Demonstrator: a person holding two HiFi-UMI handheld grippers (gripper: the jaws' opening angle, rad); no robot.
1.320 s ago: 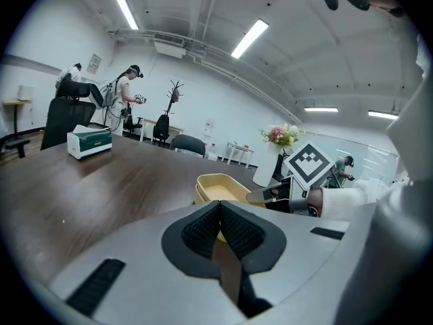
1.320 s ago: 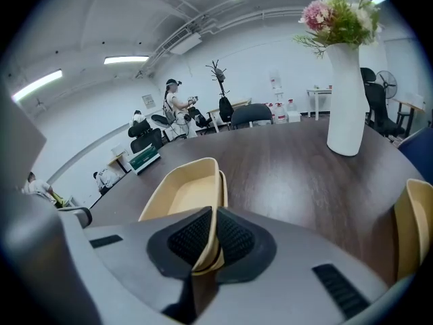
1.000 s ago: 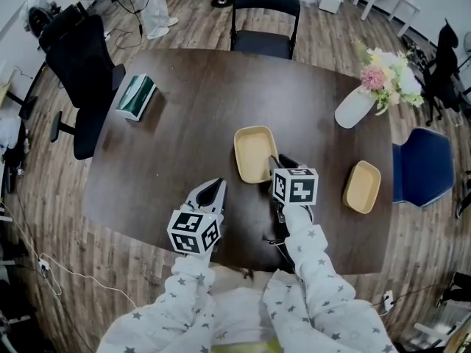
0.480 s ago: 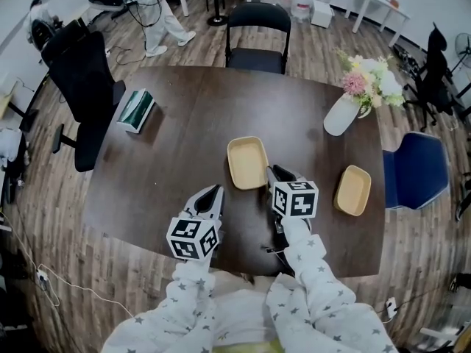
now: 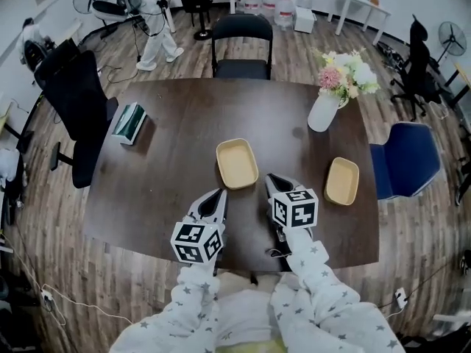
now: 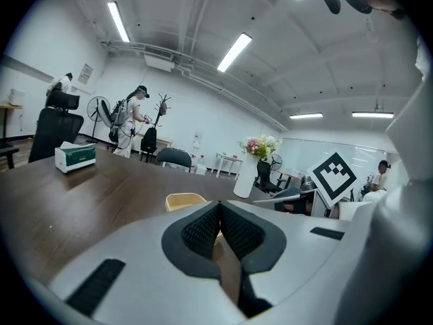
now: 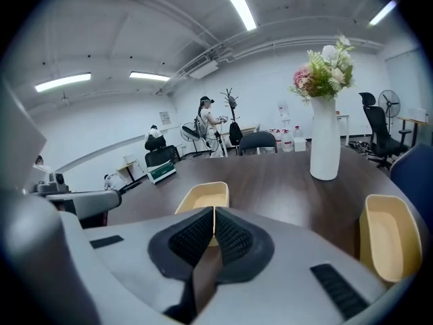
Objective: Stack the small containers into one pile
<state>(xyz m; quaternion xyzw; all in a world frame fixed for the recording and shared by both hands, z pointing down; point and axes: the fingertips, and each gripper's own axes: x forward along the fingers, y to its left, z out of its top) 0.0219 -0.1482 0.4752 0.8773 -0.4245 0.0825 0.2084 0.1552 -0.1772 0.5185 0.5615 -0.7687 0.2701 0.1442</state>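
Note:
Two shallow yellow containers lie apart on the dark table: one in the middle (image 5: 236,163) (image 6: 184,200) (image 7: 203,196), the other to the right (image 5: 342,180) (image 7: 387,246). My left gripper (image 5: 220,195) (image 6: 218,208) hovers near the table's front edge, short of the middle container, shut and empty. My right gripper (image 5: 271,179) (image 7: 214,212) hangs just right of that container's near corner, clear of it. Its jaws have just been closing and now meet with nothing between them.
A white vase of flowers (image 5: 324,109) stands at the back right and a green tissue box (image 5: 129,121) at the far left. A black chair (image 5: 241,46), a blue chair (image 5: 408,160) and an office chair (image 5: 73,101) ring the table. A person (image 5: 154,20) stands far behind.
Both grippers have drawn back toward the near table edge and risen a little. The right gripper's tips, earlier at the middle container's near corner, now stand apart from it.

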